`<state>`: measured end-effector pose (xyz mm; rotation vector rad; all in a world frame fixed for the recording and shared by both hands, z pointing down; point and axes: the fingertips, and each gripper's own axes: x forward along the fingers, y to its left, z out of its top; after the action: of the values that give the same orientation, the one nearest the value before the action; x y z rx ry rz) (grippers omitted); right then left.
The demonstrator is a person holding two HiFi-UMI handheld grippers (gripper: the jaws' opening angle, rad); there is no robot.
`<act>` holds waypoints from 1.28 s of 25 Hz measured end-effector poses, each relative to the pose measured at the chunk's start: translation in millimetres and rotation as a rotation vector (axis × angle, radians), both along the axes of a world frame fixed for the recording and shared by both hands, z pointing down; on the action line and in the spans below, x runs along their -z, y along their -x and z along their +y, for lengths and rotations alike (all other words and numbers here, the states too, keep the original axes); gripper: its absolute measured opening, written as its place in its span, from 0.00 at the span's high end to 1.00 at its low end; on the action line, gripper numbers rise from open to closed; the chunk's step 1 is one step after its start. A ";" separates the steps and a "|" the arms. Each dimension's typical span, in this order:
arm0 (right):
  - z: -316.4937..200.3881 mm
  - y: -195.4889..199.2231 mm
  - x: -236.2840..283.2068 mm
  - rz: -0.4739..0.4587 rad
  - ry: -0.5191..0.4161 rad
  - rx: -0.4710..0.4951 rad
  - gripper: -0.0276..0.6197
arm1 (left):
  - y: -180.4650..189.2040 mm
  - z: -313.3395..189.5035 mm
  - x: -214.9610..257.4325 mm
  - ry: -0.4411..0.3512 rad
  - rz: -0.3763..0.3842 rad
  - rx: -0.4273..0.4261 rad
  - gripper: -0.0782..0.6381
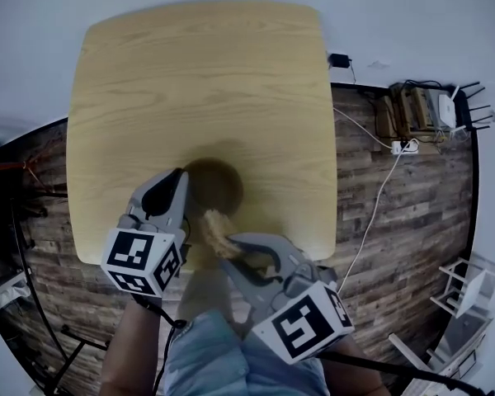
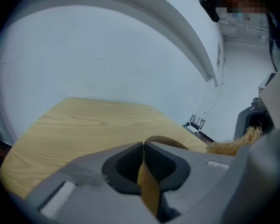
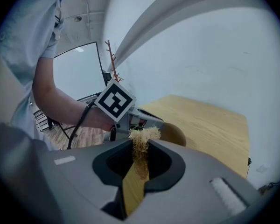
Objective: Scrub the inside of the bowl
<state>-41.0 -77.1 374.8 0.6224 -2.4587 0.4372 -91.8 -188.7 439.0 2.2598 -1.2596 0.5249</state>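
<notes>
The brown bowl (image 1: 216,184) sits on the pale wooden tabletop (image 1: 198,81), close to its near edge and a little left of the middle, right in front of the person.

The left hand-held gripper (image 1: 180,195) comes in from the near left. Its own view shows the jaws pressed together on the thin wall of the bowl (image 2: 164,141), the rim curving away to the right of them, so the bowl is pinned in place.

The right hand-held gripper (image 1: 231,250) reaches in from the near right and pinches a tuft of straw-coloured, fibrous scrubber (image 1: 217,231). In the right gripper view the scrubber (image 3: 142,141) pokes up from between the closed jaws, with the bowl (image 3: 176,133) just beyond it and the left hand-held gripper's marker cube (image 3: 114,99) above and to the left.

From the head view the scrubber hangs at the near rim of the bowl, overlapping its edge rather than down in the hollow. Whether the fibres touch the rim I cannot tell.

So the readying looks finished — bowl steadied, scrubber in grip, the two brought together. The scrubbing itself, as far as I can judge, is at its very start or not begun. The inside of the bowl is dark and shadowed, and nothing shows which parts, if any, have been gone over. What is left, I would say, is the whole of it — getting the scrubber down inside and working it round the wall and the bottom.
</notes>
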 end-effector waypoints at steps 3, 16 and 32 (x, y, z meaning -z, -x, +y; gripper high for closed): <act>1.7 -8.1 2.5 0.004 -0.011 -0.019 0.86 | 5.3 1.1 1.8 0.010 -0.001 0.029 0.84; -10.6 -40.1 40.4 -0.092 -0.068 -0.221 0.86 | 1.7 34.6 88.0 -0.120 0.123 0.099 0.75; 48.6 -94.1 173.8 -0.268 -0.429 -0.264 0.86 | -52.6 172.5 233.1 -0.506 0.015 0.256 0.86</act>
<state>53.1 -28.5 201.1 1.1386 -2.7602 0.0892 -39.2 -16.2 205.9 2.4266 -1.8003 0.0969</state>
